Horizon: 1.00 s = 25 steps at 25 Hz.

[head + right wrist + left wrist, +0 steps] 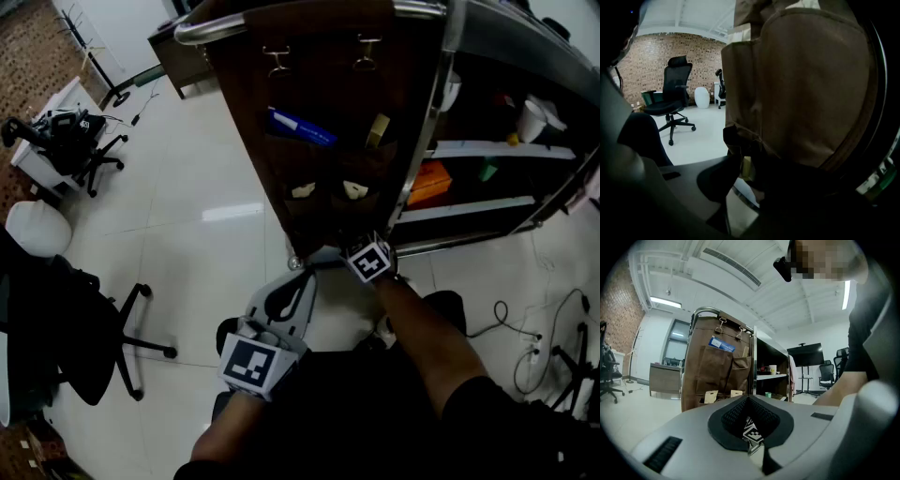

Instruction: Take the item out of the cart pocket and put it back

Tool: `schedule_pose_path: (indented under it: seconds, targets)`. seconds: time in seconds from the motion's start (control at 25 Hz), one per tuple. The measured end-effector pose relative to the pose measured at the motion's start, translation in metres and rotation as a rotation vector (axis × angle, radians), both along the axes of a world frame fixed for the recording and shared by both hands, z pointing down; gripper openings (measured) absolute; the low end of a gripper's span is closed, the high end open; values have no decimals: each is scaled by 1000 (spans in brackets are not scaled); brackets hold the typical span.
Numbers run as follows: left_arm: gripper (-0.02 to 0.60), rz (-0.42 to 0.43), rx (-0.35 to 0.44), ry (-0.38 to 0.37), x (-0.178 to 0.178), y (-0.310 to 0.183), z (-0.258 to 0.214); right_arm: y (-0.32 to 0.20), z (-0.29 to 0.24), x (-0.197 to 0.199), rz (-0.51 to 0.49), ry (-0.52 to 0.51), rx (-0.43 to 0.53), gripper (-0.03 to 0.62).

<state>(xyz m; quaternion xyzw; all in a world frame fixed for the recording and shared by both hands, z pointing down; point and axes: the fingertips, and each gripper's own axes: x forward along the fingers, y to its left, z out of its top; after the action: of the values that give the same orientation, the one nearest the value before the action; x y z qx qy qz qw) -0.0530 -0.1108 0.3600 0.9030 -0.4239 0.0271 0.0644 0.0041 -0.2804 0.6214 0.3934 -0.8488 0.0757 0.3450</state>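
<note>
A brown fabric organizer point(319, 178) hangs on the end of the cart. Its pockets hold a blue item point(300, 128), a yellowish item point(377, 131) and two tan tags point(303, 190). My right gripper point(349, 251) is pushed up against the organizer's bottom edge. In the right gripper view the brown pocket point(806, 93) fills the frame. The right gripper point(745, 173) stands wide, with the pocket's lower corner and a pale yellowish bit point(746, 167) between its jaws; a grip does not show. My left gripper point(300, 278) hangs lower and to the left, shut and empty point(749, 399).
The cart's shelves point(487, 150) carry an orange box point(431, 178) and cups. A black office chair point(66, 319) stands at the left, with a white stool point(36, 228) beyond it. Cables point(525, 347) lie on the tiled floor at the right.
</note>
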Motion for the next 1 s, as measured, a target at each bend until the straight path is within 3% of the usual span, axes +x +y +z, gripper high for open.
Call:
schedule_pose_path:
  seconds: [0.28, 0.44, 0.68, 1.0]
  targets:
    - [0, -6, -5, -3, -5, 1, 2, -2, 22, 3, 26, 33, -43, 155]
    - [0, -4, -4, 1, -4, 1, 1, -4, 16, 7, 32, 71, -4, 80]
    - [0, 4, 3, -1, 0, 0, -3, -2, -17, 10, 19, 48, 59, 77]
    - [0, 0, 19, -2, 0, -4, -10, 22, -100, 22, 29, -70, 156, 75]
